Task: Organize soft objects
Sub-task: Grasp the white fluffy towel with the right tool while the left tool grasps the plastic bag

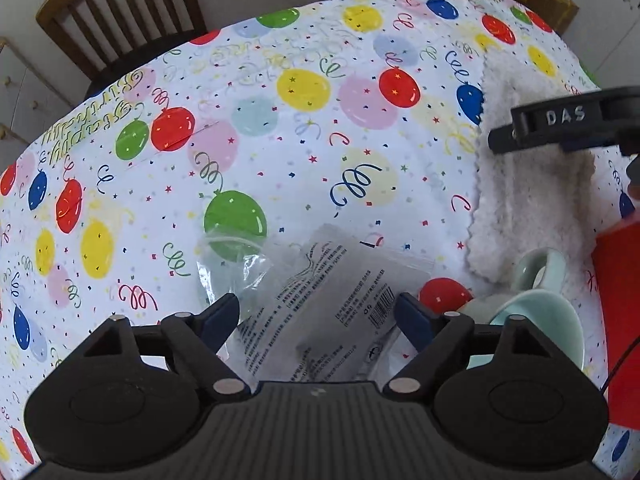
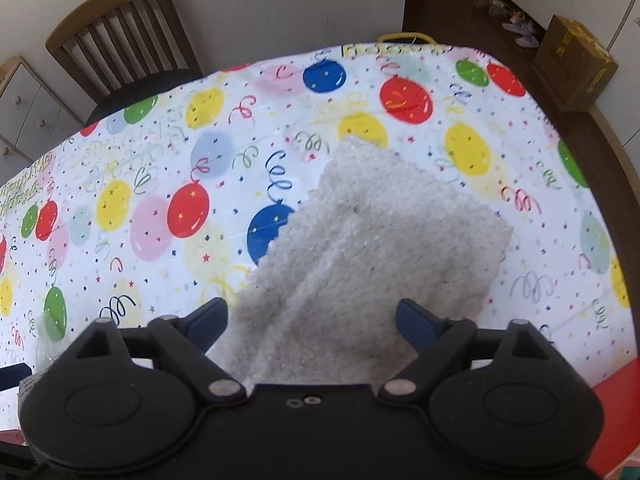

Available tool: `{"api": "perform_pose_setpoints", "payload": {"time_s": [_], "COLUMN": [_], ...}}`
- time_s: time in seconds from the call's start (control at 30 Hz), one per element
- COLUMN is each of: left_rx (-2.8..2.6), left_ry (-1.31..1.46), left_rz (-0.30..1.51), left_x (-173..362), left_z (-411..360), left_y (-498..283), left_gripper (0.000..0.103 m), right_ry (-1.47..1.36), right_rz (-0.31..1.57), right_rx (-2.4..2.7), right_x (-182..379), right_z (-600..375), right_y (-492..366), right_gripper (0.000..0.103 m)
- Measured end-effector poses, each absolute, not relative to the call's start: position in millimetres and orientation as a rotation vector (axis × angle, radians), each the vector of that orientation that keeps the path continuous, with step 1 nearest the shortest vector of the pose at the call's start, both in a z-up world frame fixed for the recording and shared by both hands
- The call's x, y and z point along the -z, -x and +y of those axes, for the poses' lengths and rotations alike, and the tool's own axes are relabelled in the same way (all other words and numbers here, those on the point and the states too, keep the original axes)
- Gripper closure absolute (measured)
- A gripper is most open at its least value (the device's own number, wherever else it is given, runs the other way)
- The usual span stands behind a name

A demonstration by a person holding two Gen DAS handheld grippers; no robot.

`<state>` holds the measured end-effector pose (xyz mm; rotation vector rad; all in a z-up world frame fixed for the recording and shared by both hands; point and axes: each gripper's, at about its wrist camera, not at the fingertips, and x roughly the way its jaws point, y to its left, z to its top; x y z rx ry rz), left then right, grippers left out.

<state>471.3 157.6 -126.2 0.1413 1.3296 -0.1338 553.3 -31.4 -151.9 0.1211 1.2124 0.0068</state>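
A clear plastic bag (image 1: 320,312) with a printed label lies flat on the balloon-print tablecloth (image 1: 280,160). My left gripper (image 1: 318,312) hangs over it, open, with the bag between its blue-padded fingertips; no pad visibly presses on it. A fluffy white cloth (image 2: 376,248) lies spread on the table to the right, also in the left wrist view as the white cloth (image 1: 528,208). My right gripper (image 2: 312,312) stands open above the cloth's near end, its fingers either side of it. One black finger (image 1: 560,128) of the right gripper shows over the cloth in the left wrist view.
Two pale teal cups (image 1: 536,320) sit right of the bag, next to a red object (image 1: 620,280). A wooden chair (image 2: 120,32) stands behind the table at the far left. A cardboard box (image 2: 576,68) is on the floor beyond the table's right edge.
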Motion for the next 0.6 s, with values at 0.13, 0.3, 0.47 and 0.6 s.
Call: {"api": "perform_pose_setpoints", "payload": {"time_s": [0.13, 0.3, 0.47, 0.6], "left_rx": [0.120, 0.110, 0.107, 0.091], "left_ry": [-0.120, -0.123, -0.136, -0.091], "left_rz": [1.312, 1.271, 1.240, 1.222], "left_x": [126.0, 121.1, 117.5, 113.1], "left_z": [161.6, 161.4, 160.9, 167.4], "left_y": [-468.9, -461.9, -455.5, -452.7], "left_gripper": [0.027, 0.039, 0.048, 0.057], "right_ry": [-0.097, -0.001, 0.044, 0.046], "right_rz": [1.220, 1.182, 1.132, 1.113], "right_rx": [-0.023, -0.008, -0.033, -0.055], "right_x": [157.9, 159.9, 158.8, 155.2], "right_z": [-24.7, -15.3, -11.8, -11.8], "right_y": [-552.8, -545.9, -535.3, -530.8], "right_gripper": [0.025, 0.038, 0.061, 0.087]}}
